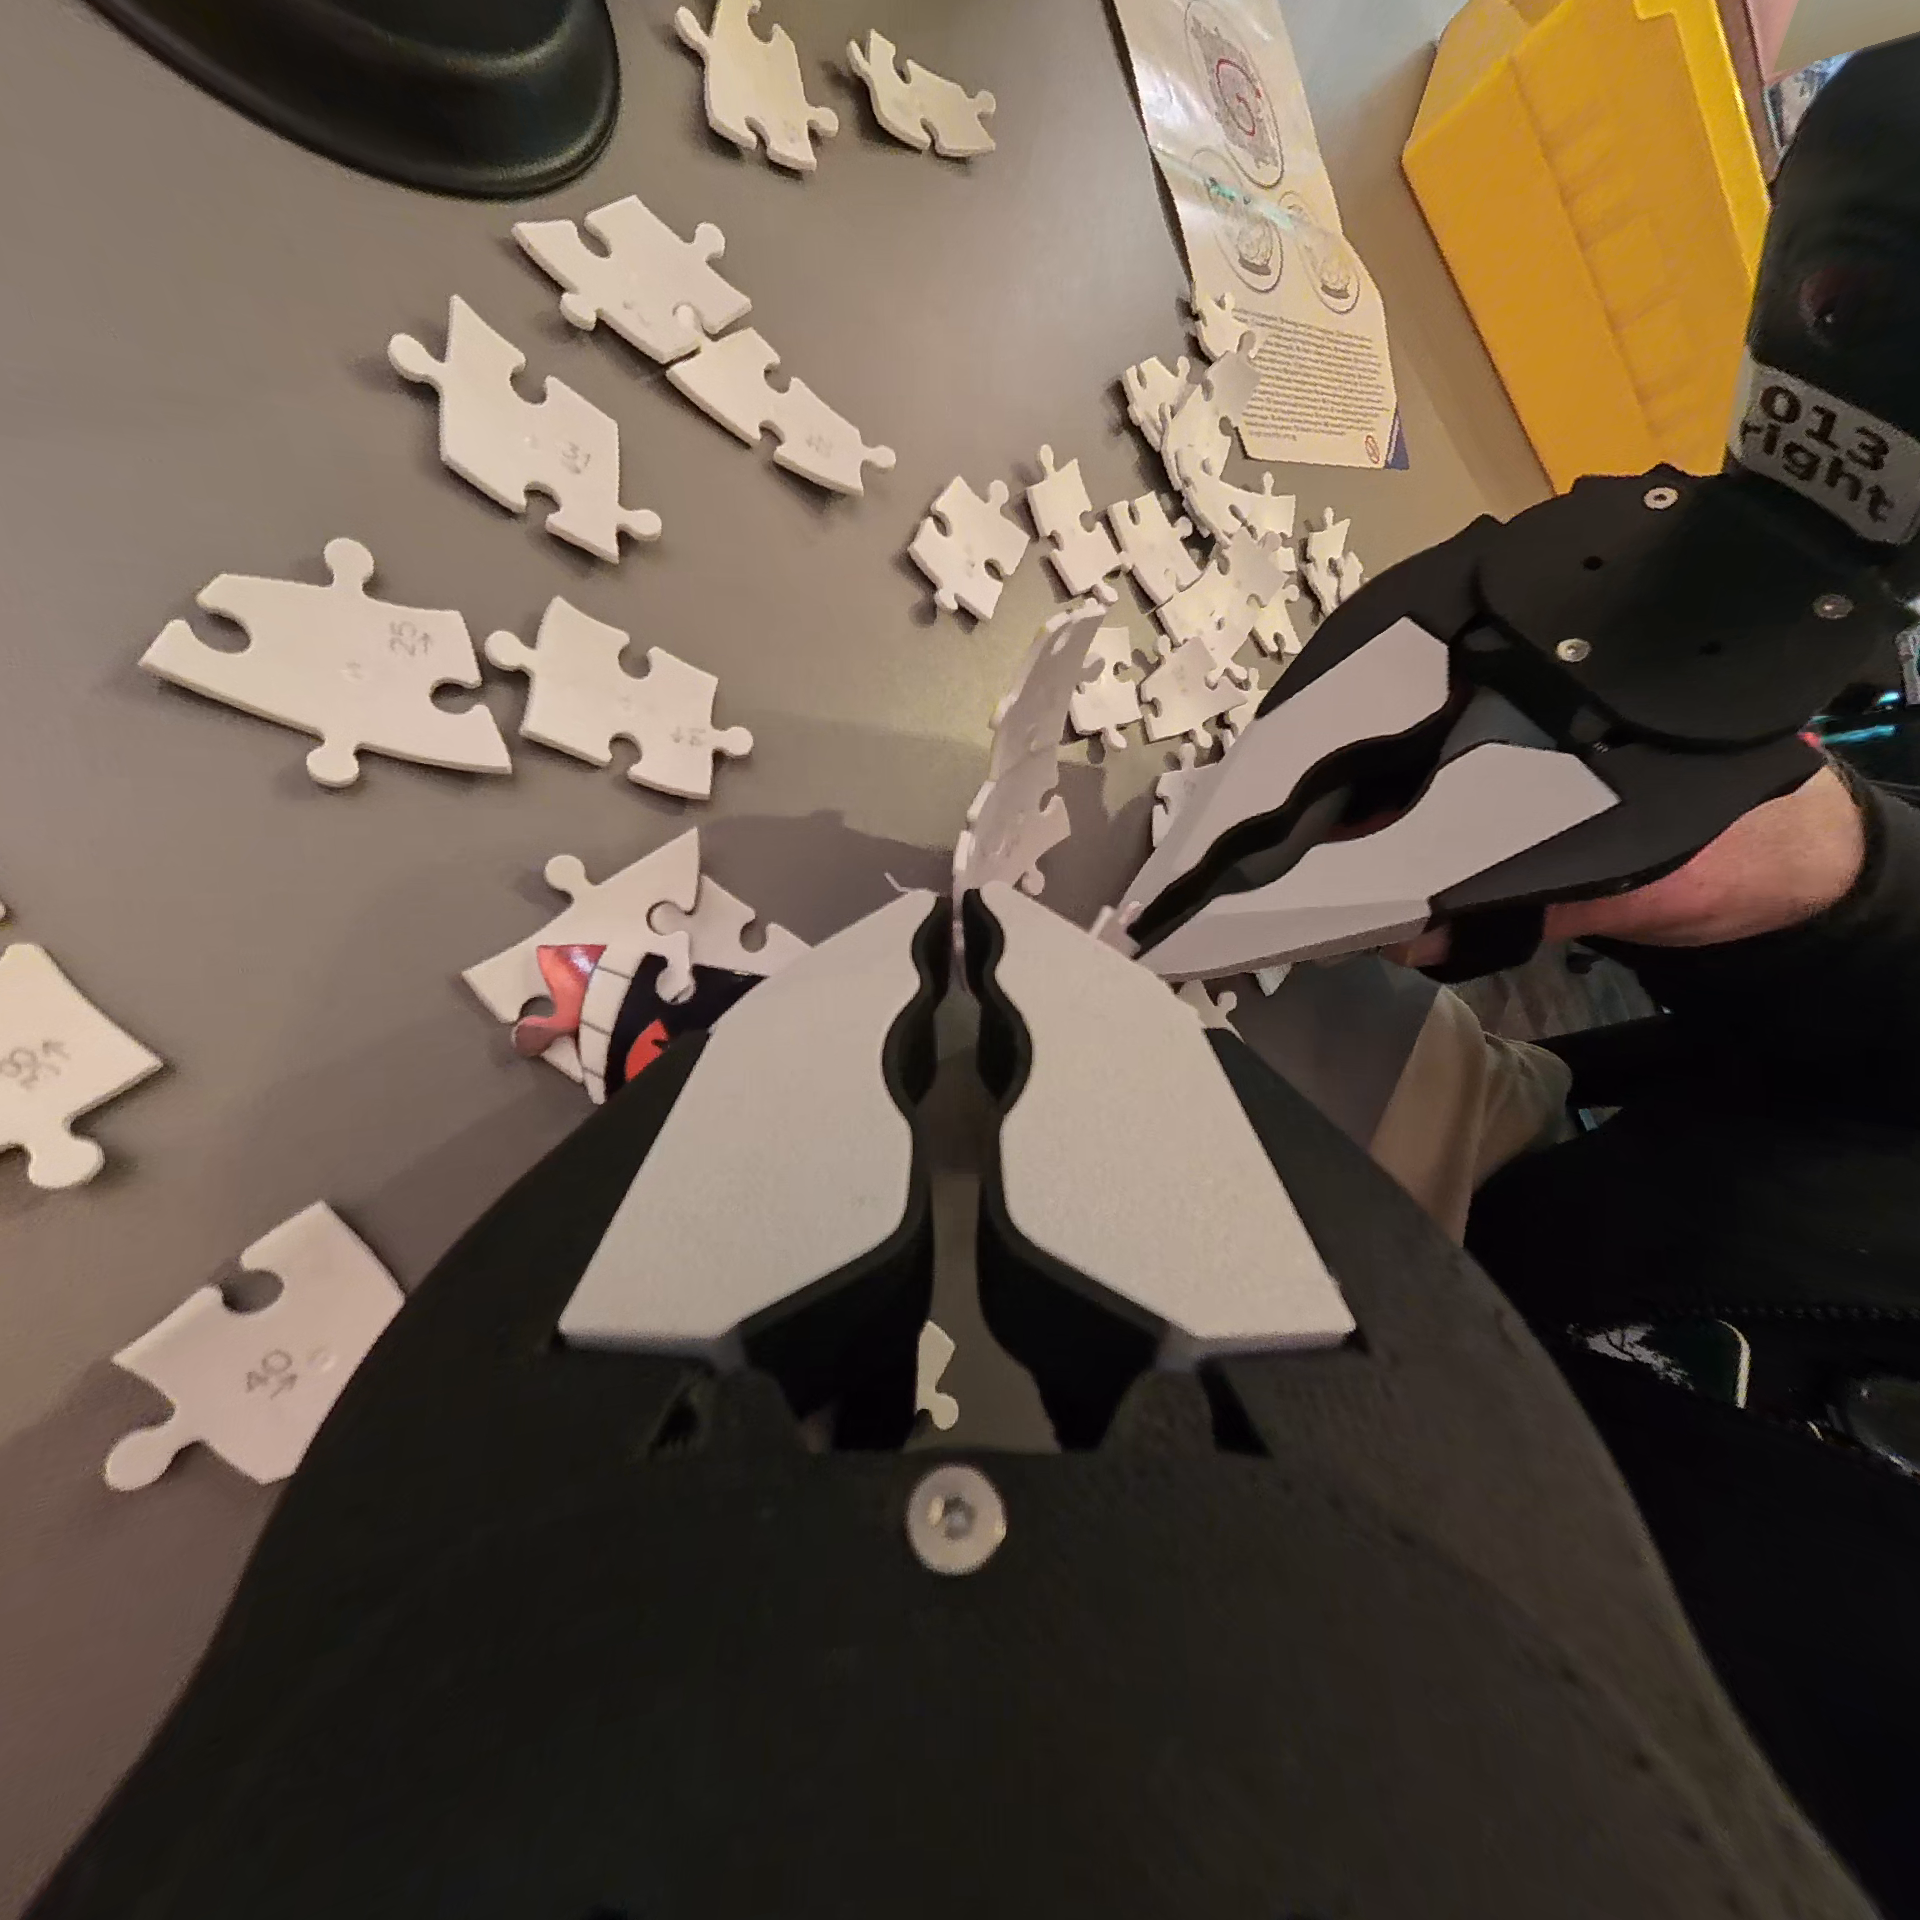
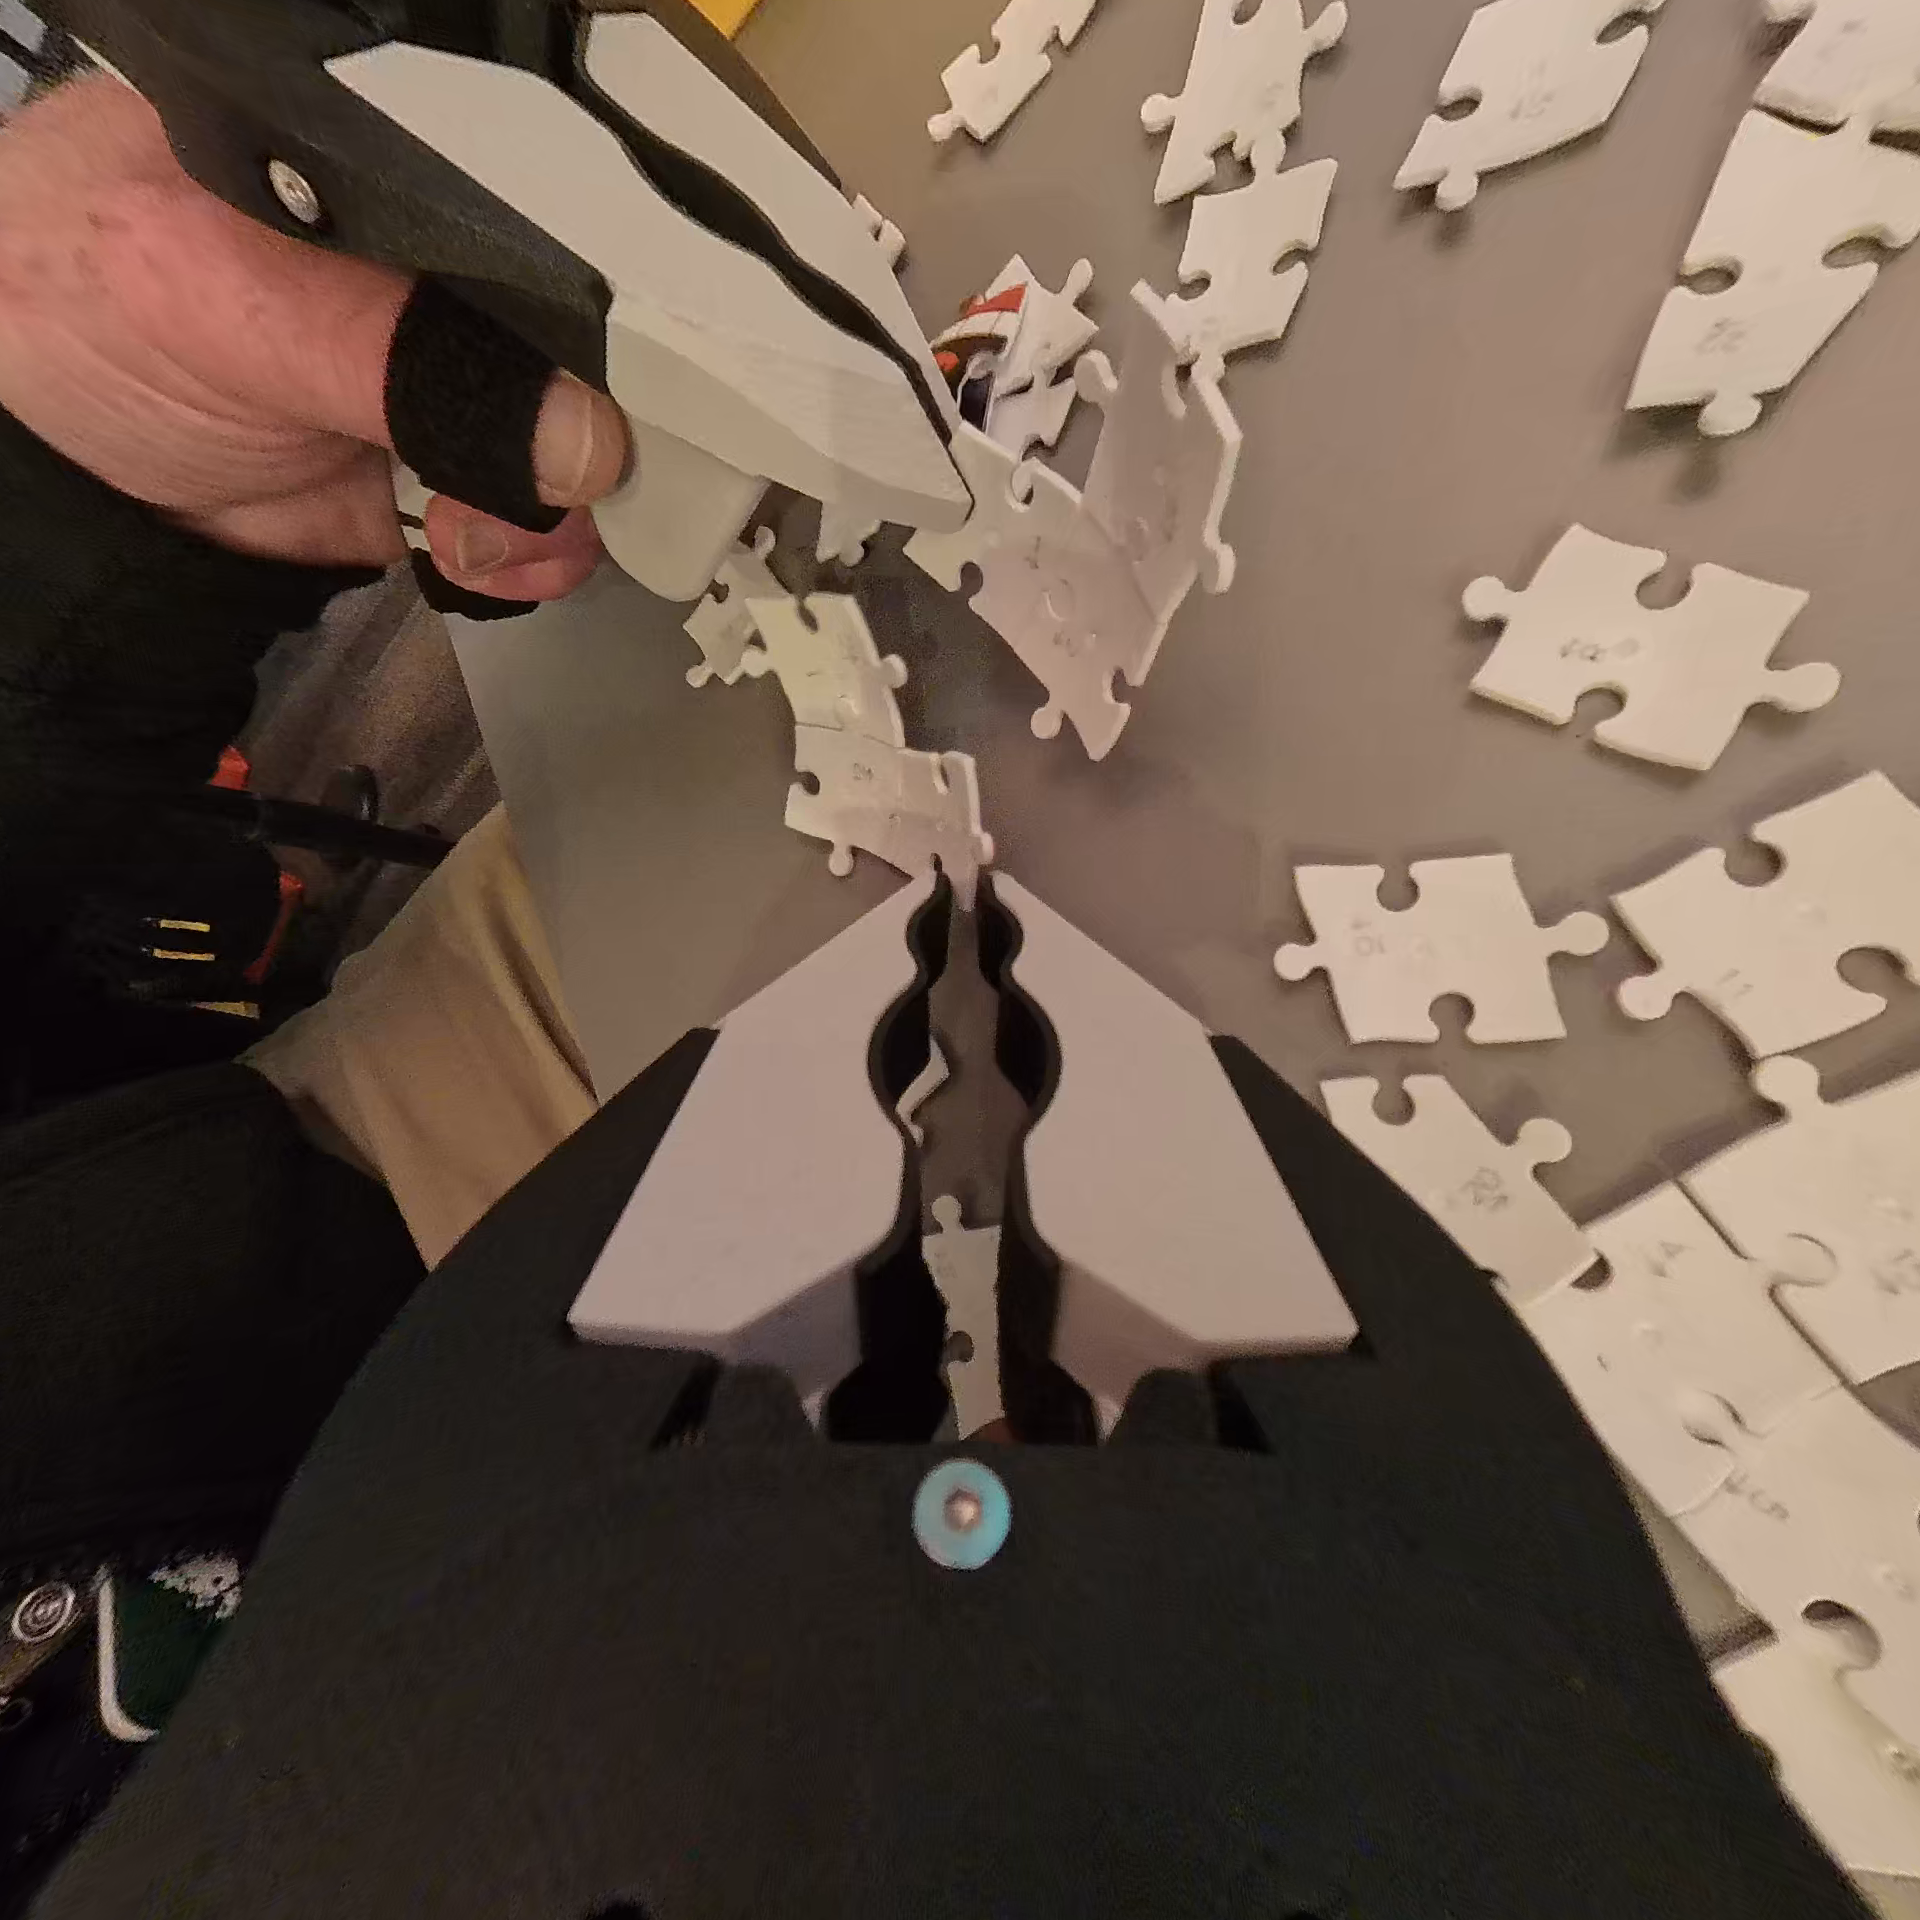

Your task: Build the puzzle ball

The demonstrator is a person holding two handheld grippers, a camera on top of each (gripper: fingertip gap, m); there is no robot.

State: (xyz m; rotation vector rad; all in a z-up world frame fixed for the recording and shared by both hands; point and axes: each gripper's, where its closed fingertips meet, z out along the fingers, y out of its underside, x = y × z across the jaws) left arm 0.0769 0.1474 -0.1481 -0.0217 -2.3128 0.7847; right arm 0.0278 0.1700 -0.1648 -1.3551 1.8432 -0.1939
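Note:
My left gripper (image 1: 956, 909) is shut on a curved section of joined white puzzle pieces (image 1: 1023, 769) that stands upright above the grey table (image 1: 260, 260). The section also shows in the right wrist view (image 2: 1091, 561), held at the left gripper's tips (image 2: 961, 499). My right gripper (image 2: 961, 883) is shut on the end of a second curved strip of joined pieces (image 2: 883, 800). In the left wrist view the right gripper (image 1: 1132, 935) sits close beside the left one, tips nearly meeting. I cannot tell whether the two sections touch.
Loose white pieces (image 1: 332, 665) lie face down all over the table, with a heap of small ones (image 1: 1174, 582). A few colour-printed pieces (image 1: 623, 997) lie under the left gripper. An instruction sheet (image 1: 1268, 239), a yellow bin (image 1: 1579, 229) and a black base (image 1: 416, 94) stand farther off. Tip to tip, the grippers are about 6 cm apart. The left tips stand about 15 cm off the black base (image 1: 416, 94).

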